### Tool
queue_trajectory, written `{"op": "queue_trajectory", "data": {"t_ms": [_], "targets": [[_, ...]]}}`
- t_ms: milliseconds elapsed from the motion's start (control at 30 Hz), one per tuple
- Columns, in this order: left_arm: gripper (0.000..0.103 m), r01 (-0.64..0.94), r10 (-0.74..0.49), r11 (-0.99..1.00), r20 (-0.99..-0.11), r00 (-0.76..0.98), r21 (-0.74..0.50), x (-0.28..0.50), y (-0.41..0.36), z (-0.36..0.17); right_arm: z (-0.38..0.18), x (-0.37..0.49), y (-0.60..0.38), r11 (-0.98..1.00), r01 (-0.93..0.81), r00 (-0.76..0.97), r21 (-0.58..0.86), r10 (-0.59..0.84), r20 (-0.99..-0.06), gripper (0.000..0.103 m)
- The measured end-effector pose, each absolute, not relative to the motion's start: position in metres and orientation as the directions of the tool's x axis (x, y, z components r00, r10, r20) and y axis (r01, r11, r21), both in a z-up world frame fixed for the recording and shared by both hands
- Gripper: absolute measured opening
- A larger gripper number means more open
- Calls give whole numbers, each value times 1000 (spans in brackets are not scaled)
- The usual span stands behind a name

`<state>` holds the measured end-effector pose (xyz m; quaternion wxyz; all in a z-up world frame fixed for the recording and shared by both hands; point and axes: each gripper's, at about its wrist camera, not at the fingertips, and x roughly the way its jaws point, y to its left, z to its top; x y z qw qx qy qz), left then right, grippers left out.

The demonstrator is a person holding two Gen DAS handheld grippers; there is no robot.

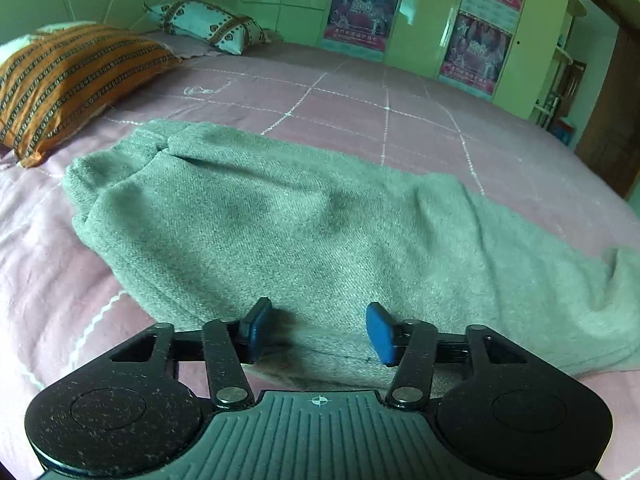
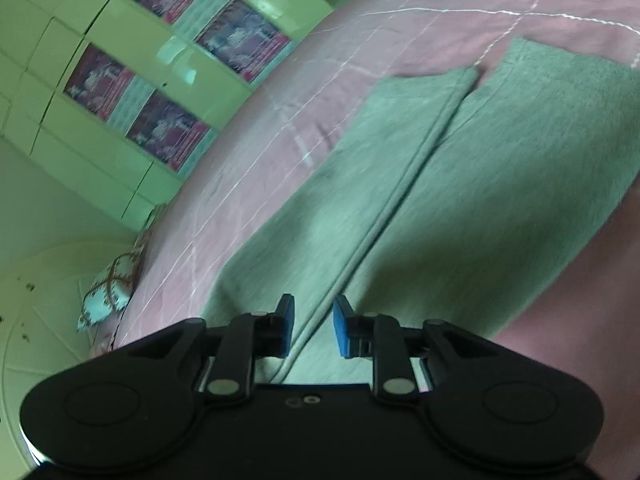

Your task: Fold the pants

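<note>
Grey pants (image 1: 304,216) lying spread on pink bedsheet (image 1: 360,108), both grippers hovering over fabric: left gripper (image 1: 318,330) gaping wide, right gripper (image 2: 314,330) partly open, neither gripping anything

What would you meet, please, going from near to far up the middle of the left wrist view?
left gripper, open → grey-green pants lying on the bed → bare pink bedspread with white stitched lines → pale green wardrobe with posters on its doors.
</note>
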<state>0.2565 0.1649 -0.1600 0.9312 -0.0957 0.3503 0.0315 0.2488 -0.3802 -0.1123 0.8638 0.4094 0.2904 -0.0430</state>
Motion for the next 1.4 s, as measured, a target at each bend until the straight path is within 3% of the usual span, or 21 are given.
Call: {"op": "queue_trajectory", "data": {"t_ms": [267, 300, 367, 567, 667, 733, 767, 800, 900, 1067, 1167, 1267, 1333, 1400], "targets": [[60, -128, 3, 983, -680, 733, -134, 260, 158, -157, -129, 293, -423, 600, 398, 808, 694, 128, -575, 13], [60, -127, -3, 982, -682, 731, -141, 264, 159, -158, -128, 299, -425, 598, 405, 801, 691, 132, -584, 4], [60, -127, -18, 979, -686, 727, -160, 264, 162, -157, -115, 305, -422, 658, 383, 788, 648, 133, -601, 0], [60, -117, -42, 975, -679, 733, -187, 263, 166, -159, -24, 236, -394, 848, 147, 925, 509, 64, -374, 0], [60, -116, -49, 974, -677, 734, -197, 263, 168, -159, -86, 218, -414, 758, 334, 822, 561, 56, -567, 0], [60, -107, -55, 975, -680, 731, -195, 263, 169, -158, -115, 208, -427, 692, 373, 794, 618, 107, -598, 0], [60, -104, -59, 975, -681, 730, -196, 264, 169, -157, -118, 202, -432, 656, 370, 810, 658, 118, -574, 2], [60, -101, -64, 975, -681, 730, -199, 263, 170, -157, -119, 195, -438, 608, 370, 829, 702, 125, -545, 16], [60, -99, -73, 972, -678, 732, -211, 264, 172, -158, -117, 178, -452, 513, 358, 875, 780, 105, -472, 34], [60, -102, -70, 972, -674, 735, -212, 263, 172, -159, -131, 165, -479, 324, 322, 925, 890, 93, -368, 44], [60, -100, -67, 974, -676, 734, -205, 263, 171, -159, -149, 166, -488, 180, 327, 932, 928, 104, -349, 44], [60, -98, -68, 974, -677, 732, -203, 264, 171, -159, -160, 173, -493, 58, 304, 948, 951, 84, -308, 37], [61, -97, -68, 974, -676, 733, -203, 264, 171, -159, -148, 180, -494, 82, 291, 952, 953, 73, -297, 3], [61, -97, -65, 975, -675, 735, -200, 264, 171, -159, -116, 191, -490, 253, 296, 944, 921, 73, -323, 0]]}}
